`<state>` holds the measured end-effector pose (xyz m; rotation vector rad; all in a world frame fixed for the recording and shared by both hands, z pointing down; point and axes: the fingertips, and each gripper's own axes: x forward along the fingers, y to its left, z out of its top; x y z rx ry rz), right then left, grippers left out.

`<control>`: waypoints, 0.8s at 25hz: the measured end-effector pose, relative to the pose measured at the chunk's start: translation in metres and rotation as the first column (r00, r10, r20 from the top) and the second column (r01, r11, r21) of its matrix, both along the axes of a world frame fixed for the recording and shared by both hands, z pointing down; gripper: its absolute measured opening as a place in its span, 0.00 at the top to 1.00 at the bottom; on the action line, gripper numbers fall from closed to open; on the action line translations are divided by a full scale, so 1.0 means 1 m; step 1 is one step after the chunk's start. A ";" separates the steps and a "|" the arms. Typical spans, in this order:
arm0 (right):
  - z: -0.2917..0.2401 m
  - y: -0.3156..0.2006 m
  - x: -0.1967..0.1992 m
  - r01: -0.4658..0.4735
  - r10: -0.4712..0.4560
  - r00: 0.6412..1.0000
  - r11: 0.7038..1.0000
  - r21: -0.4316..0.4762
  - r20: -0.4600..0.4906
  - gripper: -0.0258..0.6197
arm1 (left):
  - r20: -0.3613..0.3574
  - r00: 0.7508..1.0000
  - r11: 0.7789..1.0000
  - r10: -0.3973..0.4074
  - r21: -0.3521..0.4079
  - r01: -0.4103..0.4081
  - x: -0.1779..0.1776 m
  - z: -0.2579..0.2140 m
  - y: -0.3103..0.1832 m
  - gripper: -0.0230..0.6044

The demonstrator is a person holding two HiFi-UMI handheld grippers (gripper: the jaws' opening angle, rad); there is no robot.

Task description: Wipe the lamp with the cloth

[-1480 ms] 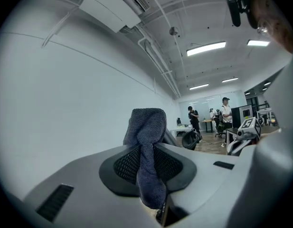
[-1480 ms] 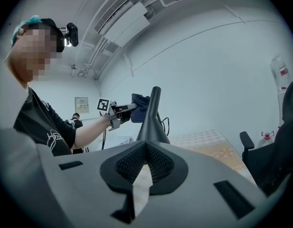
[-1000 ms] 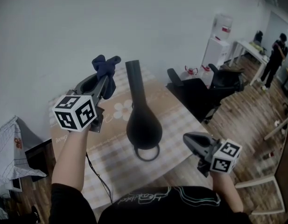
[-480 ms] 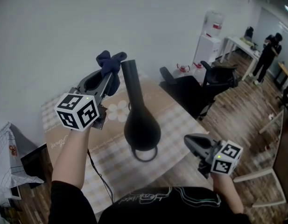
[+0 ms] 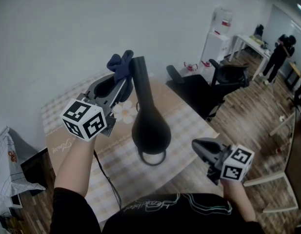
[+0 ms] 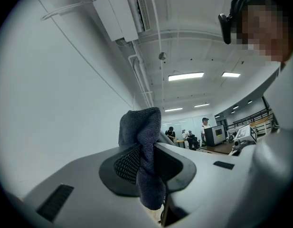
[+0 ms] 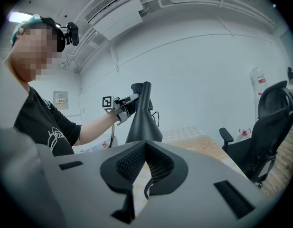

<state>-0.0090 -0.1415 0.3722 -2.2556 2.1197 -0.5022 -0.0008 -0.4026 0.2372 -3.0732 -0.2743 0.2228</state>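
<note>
A black lamp (image 5: 149, 126) with a bulbous body and a tall narrow neck stands on the table. My left gripper (image 5: 123, 76) is shut on a dark blue cloth (image 5: 119, 64), raised beside the top of the neck, and the cloth touches the neck's left side. In the left gripper view the cloth (image 6: 145, 165) hangs pinched between the jaws of that gripper (image 6: 147, 148). Low at the right, my right gripper (image 5: 200, 148) is shut and empty, clear of the lamp. The right gripper view shows its closed jaws (image 7: 145, 150) below the lamp (image 7: 143, 122) and the left gripper (image 7: 124, 103).
The table (image 5: 191, 126) has a checked covering with a flower print. A black ring (image 5: 153, 158) lies at the lamp's foot and a cable (image 5: 105, 179) hangs off the front edge. A black office chair (image 5: 211, 89), a water dispenser (image 5: 219, 33) and a distant person (image 5: 282, 50) are at the right.
My left gripper has carried the cloth rightward from beside the lamp until it rests against the top of the neck. The right gripper has stayed put.
</note>
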 end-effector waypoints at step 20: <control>0.020 -0.009 -0.015 0.023 -0.022 0.999 0.999 -0.024 0.040 0.94 | 0.056 0.978 0.980 0.200 -0.027 -0.199 -0.012 0.060 0.039 0.86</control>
